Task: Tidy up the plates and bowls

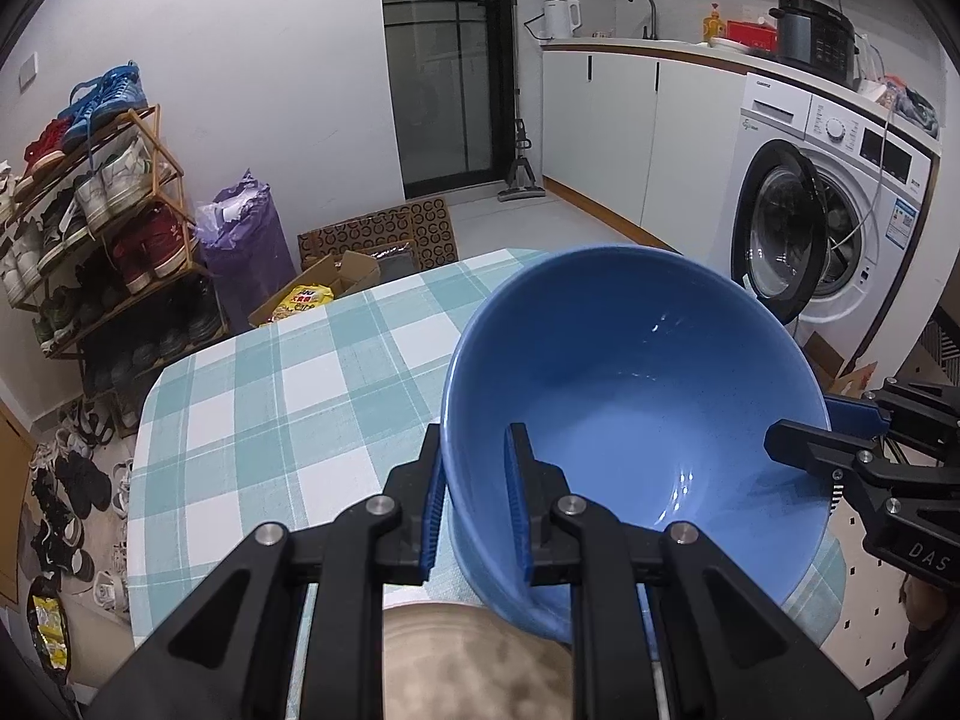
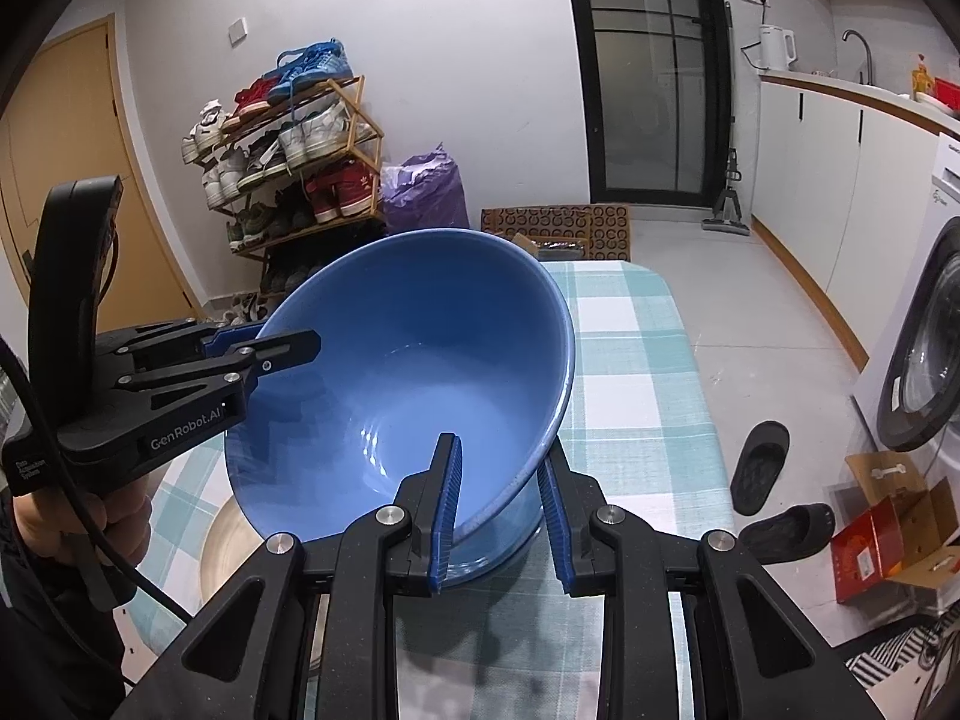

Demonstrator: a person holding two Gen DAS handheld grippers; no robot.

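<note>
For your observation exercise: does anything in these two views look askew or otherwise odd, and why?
The blue bowl is tilted, not level: the left gripper and right gripper each pinch its rim on opposite sides above the checked tablecloth. A beige plate lies underneath. No spill or damage shows.

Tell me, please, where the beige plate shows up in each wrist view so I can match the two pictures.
Left wrist: the plate sits at bottom centre, between the left tongs, under the blue bowl.
Right wrist: it peeks out at lower left, under the bowl, beside the hand.
Shared landmark: the shoe rack.
</note>
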